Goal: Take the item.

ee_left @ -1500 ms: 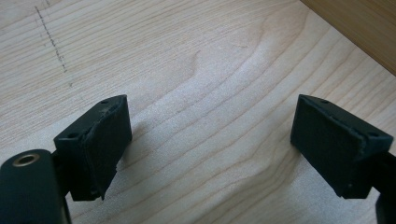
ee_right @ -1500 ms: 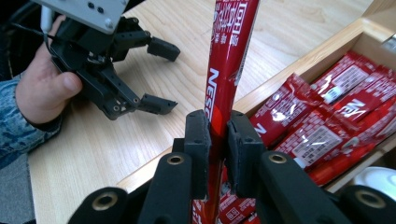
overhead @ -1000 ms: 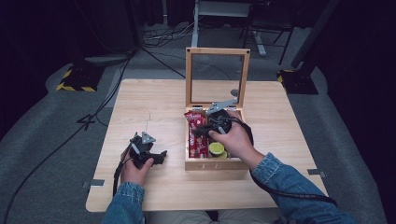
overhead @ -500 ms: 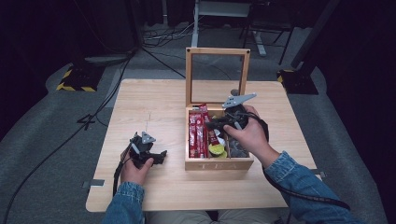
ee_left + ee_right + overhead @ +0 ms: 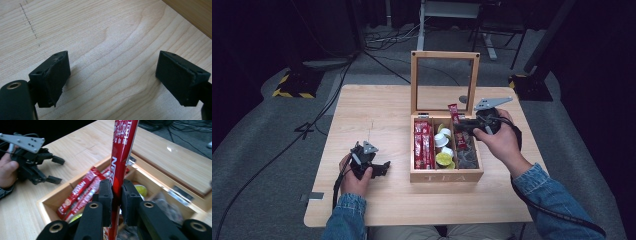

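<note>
One wooden tea box point(image 5: 447, 176) sits right of centre on the table point(image 5: 377, 105), lid up. The right gripper point(image 5: 117, 195) pinches a red sachet point(image 5: 122, 152) above the box's far side, long axis upright. The left gripper point(image 5: 373, 166), jaws spread, rests on the table left of the box, well apart from the sachet

A slim red Nescafé stick sachet point(image 5: 122, 150) with white lettering stands upright, pinched near its lower end, lifted above the open wooden tea box point(image 5: 447, 176), over the divider between its middle and right compartments.
</note>
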Demonstrator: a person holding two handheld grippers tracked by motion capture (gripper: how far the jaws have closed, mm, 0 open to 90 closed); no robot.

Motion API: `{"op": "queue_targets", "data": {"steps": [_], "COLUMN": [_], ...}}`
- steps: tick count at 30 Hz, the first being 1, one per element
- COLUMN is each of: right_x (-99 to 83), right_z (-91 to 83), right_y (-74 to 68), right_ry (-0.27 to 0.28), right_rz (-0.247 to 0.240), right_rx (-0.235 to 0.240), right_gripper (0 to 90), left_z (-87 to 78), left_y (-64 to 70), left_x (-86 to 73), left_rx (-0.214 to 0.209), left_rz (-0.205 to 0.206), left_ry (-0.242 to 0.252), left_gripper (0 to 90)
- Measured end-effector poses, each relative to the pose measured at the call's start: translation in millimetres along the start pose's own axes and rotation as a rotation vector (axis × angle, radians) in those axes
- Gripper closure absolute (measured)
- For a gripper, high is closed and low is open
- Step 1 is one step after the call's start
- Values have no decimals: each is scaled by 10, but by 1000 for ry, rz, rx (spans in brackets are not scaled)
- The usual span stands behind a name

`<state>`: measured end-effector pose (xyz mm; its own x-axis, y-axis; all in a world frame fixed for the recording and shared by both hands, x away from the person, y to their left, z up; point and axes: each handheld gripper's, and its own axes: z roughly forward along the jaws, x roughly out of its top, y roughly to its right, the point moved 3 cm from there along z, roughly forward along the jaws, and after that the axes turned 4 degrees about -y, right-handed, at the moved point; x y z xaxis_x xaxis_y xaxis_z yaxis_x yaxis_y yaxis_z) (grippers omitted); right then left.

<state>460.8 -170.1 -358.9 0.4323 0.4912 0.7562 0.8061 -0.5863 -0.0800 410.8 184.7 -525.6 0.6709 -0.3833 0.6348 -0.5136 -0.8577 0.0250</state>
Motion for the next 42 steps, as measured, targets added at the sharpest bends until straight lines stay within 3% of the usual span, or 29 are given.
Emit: {"op": "queue_targets", "data": {"steps": [8, 19, 32, 42], "right_x": [-141, -292, -540, -747], "right_z": [-230, -419, -506, -423], "right_y": [299, 614, 968, 1167], "right_ry": [16, 19, 23, -11], "right_rz": [61, 113, 177, 218], "right_rx": [-68, -136, -169, -188], "right_gripper": [807, 807, 807, 807], "left_z": [0, 6, 6, 6], "left_y": [1, -3, -3, -4], "left_x": [0, 1, 1, 1], "left_rx": [1, 11, 11, 11], "left_rz": [0, -8, -9, -8], "left_ry": [0, -2, -2, -2], "left_gripper": [127, 109, 109, 109]}}
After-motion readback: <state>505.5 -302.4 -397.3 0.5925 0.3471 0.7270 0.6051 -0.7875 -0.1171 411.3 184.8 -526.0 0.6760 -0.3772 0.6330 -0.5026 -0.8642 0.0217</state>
